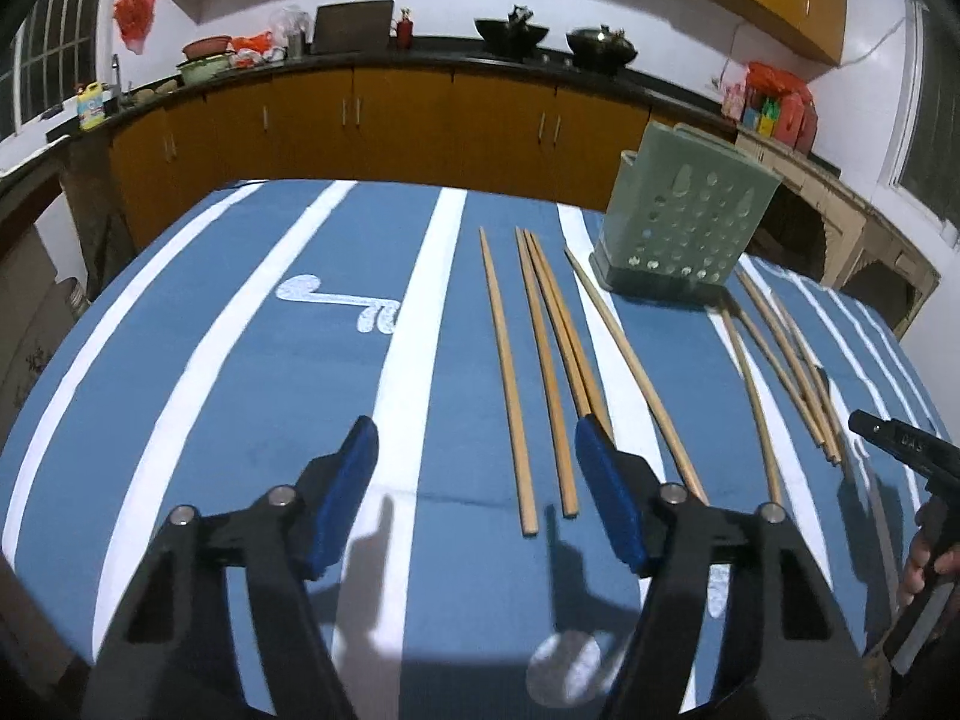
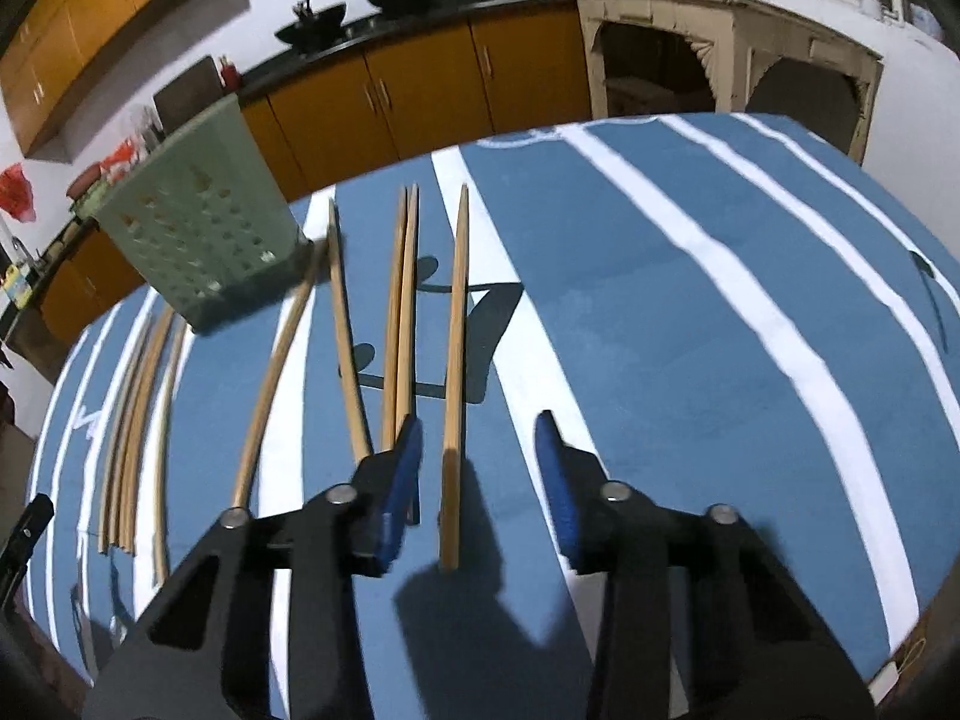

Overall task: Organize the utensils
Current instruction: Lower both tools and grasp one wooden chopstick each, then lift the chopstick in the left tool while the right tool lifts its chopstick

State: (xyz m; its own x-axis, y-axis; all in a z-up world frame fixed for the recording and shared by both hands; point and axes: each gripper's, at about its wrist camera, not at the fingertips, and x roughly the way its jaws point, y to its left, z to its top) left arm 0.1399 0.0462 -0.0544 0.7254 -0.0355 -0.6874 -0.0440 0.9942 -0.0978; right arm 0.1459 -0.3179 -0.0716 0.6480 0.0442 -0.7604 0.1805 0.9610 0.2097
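The chopsticks lie loose on the blue-and-white striped tabletop (image 1: pixel 252 372), fanned out in front of the green perforated holder (image 1: pixel 684 216), which stands upright near the far edge. None are in the holder as far as the frames show; its inside is hidden.

The left gripper (image 1: pixel 477 492) is spread, its blue pads apart and touching nothing. Two chopsticks (image 1: pixel 543 396) lie in the gap between them, with a closer pair (image 1: pixel 570 348) running under the right-hand pad. The right gripper (image 2: pixel 477 480) is also spread, straddling the single chopstick (image 2: pixel 456 360) that lies farthest from the holder; the pads do not press on it. Whether that stick's near end is lifted off the cloth I cannot tell.

Risks, as I judge them:
- The left gripper brackets more than one stick. Closing here could catch two unevenly, so one pivots and drops on the way to the holder.
- A pad coming down on the pair beside the gap could roll or scatter them towards the holder's base.
- The sticks are thin and lie flat; a pinch that lands on top of one would skid it along the cloth.
- Both grippers work near the same cluster in front of the holder, so they could collide.
- A long stick gripped at its end may swing and miss the holder's mouth or tip the holder.
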